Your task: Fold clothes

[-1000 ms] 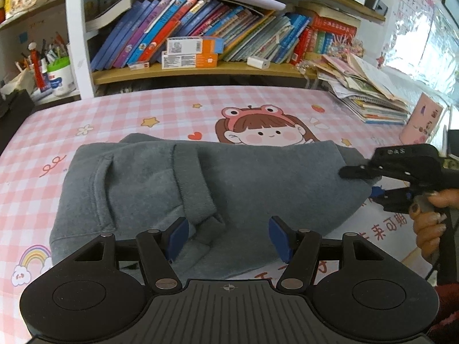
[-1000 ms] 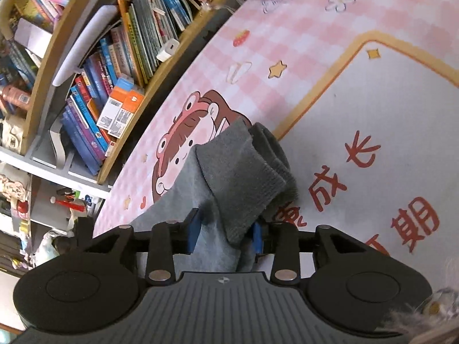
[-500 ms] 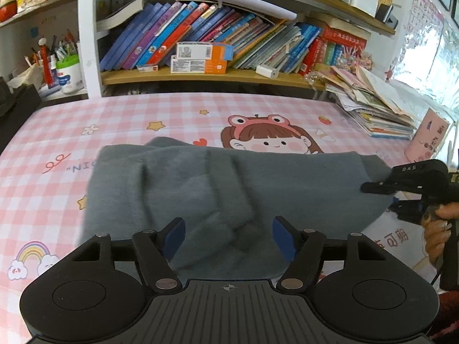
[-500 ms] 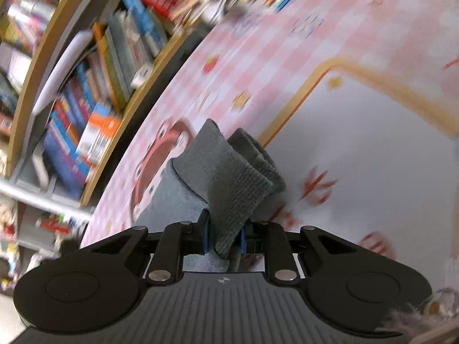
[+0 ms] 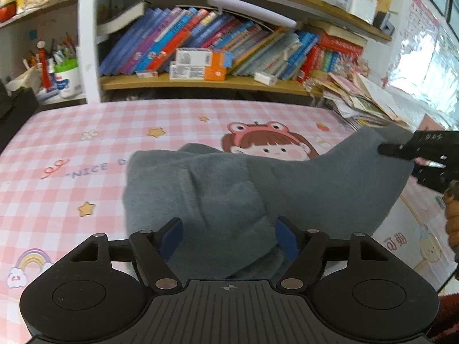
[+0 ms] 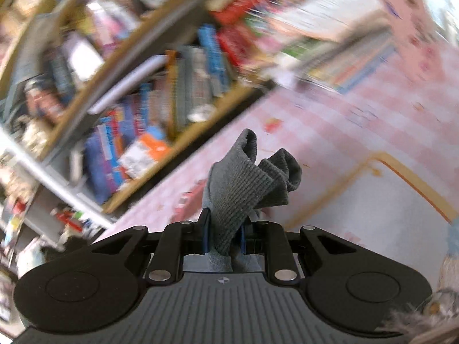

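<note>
A grey fleece garment (image 5: 229, 189) lies crumpled on the pink checked tablecloth (image 5: 71, 177). Its right end is raised off the cloth. My right gripper (image 6: 223, 229) is shut on the garment's ribbed cuff (image 6: 243, 177), which sticks up between the pads. In the left wrist view the right gripper (image 5: 401, 152) holds that raised end at the far right. My left gripper (image 5: 228, 236) hovers low over the near edge of the garment. Its jaws are opening, with a fold of grey cloth between the blue pads (image 5: 172, 235), which do not press on it.
A bookshelf (image 5: 200, 83) packed with books runs along the table's far edge. A heap of magazines (image 5: 364, 100) sits at the back right, a pen pot (image 5: 66, 77) at the back left. A person's hand (image 5: 453, 215) holds the right gripper.
The right gripper closed on the ribbed cuff, rose and rolled, lifting the garment's right end off the table. The left jaws spread wider over the near fold.
</note>
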Demonstrator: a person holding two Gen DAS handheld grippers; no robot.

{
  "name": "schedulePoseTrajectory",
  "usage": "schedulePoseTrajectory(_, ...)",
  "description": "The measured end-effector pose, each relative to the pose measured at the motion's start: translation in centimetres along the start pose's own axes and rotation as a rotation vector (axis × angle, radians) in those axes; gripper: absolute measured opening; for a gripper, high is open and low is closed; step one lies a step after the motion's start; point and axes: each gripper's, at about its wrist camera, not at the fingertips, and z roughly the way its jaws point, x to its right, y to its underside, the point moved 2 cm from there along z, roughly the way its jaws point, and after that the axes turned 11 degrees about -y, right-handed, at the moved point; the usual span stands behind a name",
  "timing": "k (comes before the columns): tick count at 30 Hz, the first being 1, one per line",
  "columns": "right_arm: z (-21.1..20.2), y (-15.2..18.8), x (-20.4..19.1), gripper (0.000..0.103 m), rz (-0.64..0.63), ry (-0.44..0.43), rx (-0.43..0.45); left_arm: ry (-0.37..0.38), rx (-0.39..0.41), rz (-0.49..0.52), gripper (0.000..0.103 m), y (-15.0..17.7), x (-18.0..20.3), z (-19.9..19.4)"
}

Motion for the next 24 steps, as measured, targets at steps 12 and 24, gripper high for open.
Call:
schedulePoseTrajectory(12,3.2,4.4,-13.4,0.018,-0.423,-0.207,-0.126,-0.063,0.013,-0.162,0.073,0.7,-7.6,-1.4)
schedulePoseTrajectory(24,7.8,12.0,-19.3,0.021,-0.640,-0.268,-0.399,-0.070,0.002,-0.233,0.073,1.8,-13.3,-2.0)
